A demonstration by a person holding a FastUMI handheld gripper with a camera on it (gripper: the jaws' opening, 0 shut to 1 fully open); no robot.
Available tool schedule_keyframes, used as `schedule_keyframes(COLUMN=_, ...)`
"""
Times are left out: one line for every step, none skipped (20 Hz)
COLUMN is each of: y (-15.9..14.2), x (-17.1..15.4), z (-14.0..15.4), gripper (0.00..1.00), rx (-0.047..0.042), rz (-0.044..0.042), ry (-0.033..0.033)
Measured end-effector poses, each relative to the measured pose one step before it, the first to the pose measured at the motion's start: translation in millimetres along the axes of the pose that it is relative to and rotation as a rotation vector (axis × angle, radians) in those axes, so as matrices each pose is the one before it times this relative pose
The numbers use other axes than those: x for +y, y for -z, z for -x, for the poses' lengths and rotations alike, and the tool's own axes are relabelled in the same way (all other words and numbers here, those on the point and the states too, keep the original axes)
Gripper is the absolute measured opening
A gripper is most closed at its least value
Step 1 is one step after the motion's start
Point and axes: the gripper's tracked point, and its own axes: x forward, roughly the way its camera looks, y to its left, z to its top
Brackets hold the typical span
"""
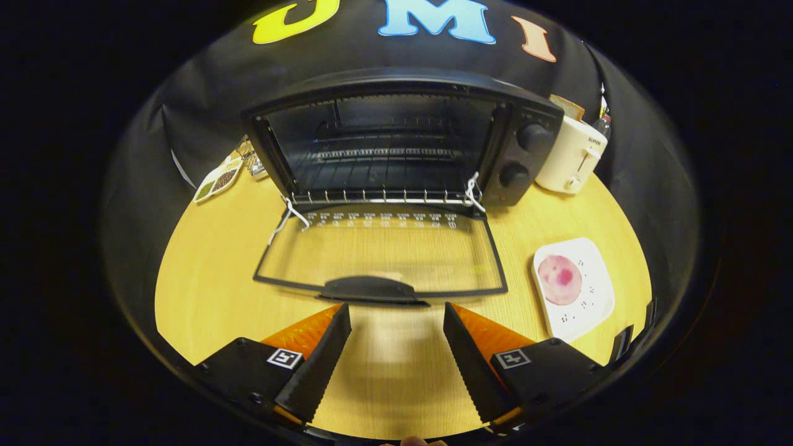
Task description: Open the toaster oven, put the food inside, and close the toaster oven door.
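Note:
A black toaster oven (520, 155) stands at the back of the wooden table (210, 272). Its glass door (381, 254) is folded flat down onto the table, and the handle (368, 288) lies just ahead of my fingertips. Inside I see a wire rack (384, 155) with nothing on it. A round pink slice of food (559, 279) rests on a white square plate (598, 306) to the right of the door, beyond my right finger. My gripper (396, 316) is open, with nothing between its fingers, hovering over the table in front of the door.
A cream toaster (570, 158) with a slice of bread in it stands right of the oven, with a bottle behind it. A small divided dish of seeds (217, 178) and a wire holder lie left of the oven. Black cloth surrounds the table.

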Motion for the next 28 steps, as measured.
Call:
schedule_keyframes(y=2.74, x=-7.31, z=4.4, gripper=0.97, rx=-0.00408, rz=0.01281, ry=0.0063)
schedule_keyframes(y=-0.68, x=-7.55, z=4.36, gripper=0.97, rx=-0.00907, rz=0.0148, ry=0.00298)
schedule_keyframes(y=0.44, x=-8.09, z=4.95, gripper=0.97, rx=-0.00815, rz=0.01557, ry=-0.00146)
schedule_keyframes(y=0.09, x=-8.66, z=4.2, gripper=0.97, rx=-0.008, rz=0.01808, ry=-0.00368)
schedule_keyframes(y=0.87, x=-9.37, z=3.28, gripper=0.97, rx=-0.01048, rz=0.02363, ry=-0.00091)
schedule_keyframes(y=1.05, x=-12.56, z=5.81, gripper=0.97, rx=-0.00488, rz=0.02804, ry=0.00506)
schedule_keyframes(y=2.03, x=-14.57, z=5.65, gripper=0.97, rx=-0.0033, rz=0.02744, ry=0.01026)
schedule_keyframes(y=1.48, x=-14.98, z=4.81, gripper=0.97, rx=0.00073, rz=0.02199, ry=0.0116)
schedule_keyframes(y=2.89, x=-13.6, z=4.42, gripper=0.97, rx=0.00508, rz=0.01362, ry=0.00595)
schedule_keyframes(y=0.02, x=-14.17, z=4.4, gripper=0.97, rx=0.00011, rz=0.01193, ry=0.00319)
schedule_keyframes(y=0.45, x=-14.12, z=2.59, gripper=0.97, rx=0.00172, rz=0.01341, ry=0.0064)
schedule_keyframes(y=0.39, x=-15.79, z=2.87, gripper=0.97, rx=0.0049, rz=0.00948, ry=0.01033)
schedule_keyframes(y=0.53, x=-17.18, z=0.68, gripper=0.97, rx=0.00427, rz=-0.00026, ry=0.01287)
schedule_keyframes(y=-1.81, x=-15.99, z=1.24, gripper=0.97, rx=0.00462, rz=-0.00937, ry=0.00914)
schedule_keyframes(y=-0.63, x=-15.24, z=-0.92, gripper=0.97, rx=0.00664, rz=-0.01431, ry=0.00567)
schedule_keyframes(y=-0.85, x=-15.32, z=-2.38, gripper=0.97, rx=0.01081, rz=-0.01611, ry=0.00985)
schedule_keyframes(y=0.67, x=-13.9, z=-3.53, gripper=0.97, rx=0.01043, rz=-0.01526, ry=0.00603)
schedule_keyframes(y=-0.53, x=-12.42, z=-4.62, gripper=0.98, rx=0.01189, rz=-0.01027, ry=0.00545)
schedule_keyframes(y=-0.22, x=-12.11, z=-5.65, gripper=0.98, rx=0.01346, rz=-0.00652, ry=0.00414)
schedule_keyframes(y=-0.53, x=-11.39, z=-6.45, gripper=0.98, rx=0.01349, rz=-0.00264, ry=-0.00151)
schedule_keyframes(y=0.04, x=-8.69, z=-6.52, gripper=0.99, rx=0.01343, rz=0.00071, ry=-0.00324)
schedule_keyframes(y=-0.51, x=-9.59, z=-6.69, gripper=0.99, rx=0.01354, rz=0.00318, ry=-0.00328)
schedule_keyframes(y=0.69, x=-9.75, z=-7.17, gripper=0.99, rx=0.0133, rz=0.00339, ry=-0.00306)
schedule_keyframes(y=1.2, x=-7.74, z=-7.47, gripper=0.99, rx=0.01579, rz=0.00171, ry=-0.00675)
schedule_keyframes(y=2.74, x=-5.85, z=-7.75, gripper=0.99, rx=0.01833, rz=-0.00308, ry=-0.01024)
schedule_keyframes(y=2.01, x=-4.74, z=-7.9, gripper=0.99, rx=0.02265, rz=-0.00477, ry=-0.01366)
schedule_keyframes(y=3.24, x=-4.32, z=-8.68, gripper=0.99, rx=0.02205, rz=-0.00315, ry=-0.01234)
schedule_keyframes(y=1.86, x=-3.9, z=-8.01, gripper=0.97, rx=0.02081, rz=-0.00134, ry=-0.01249)
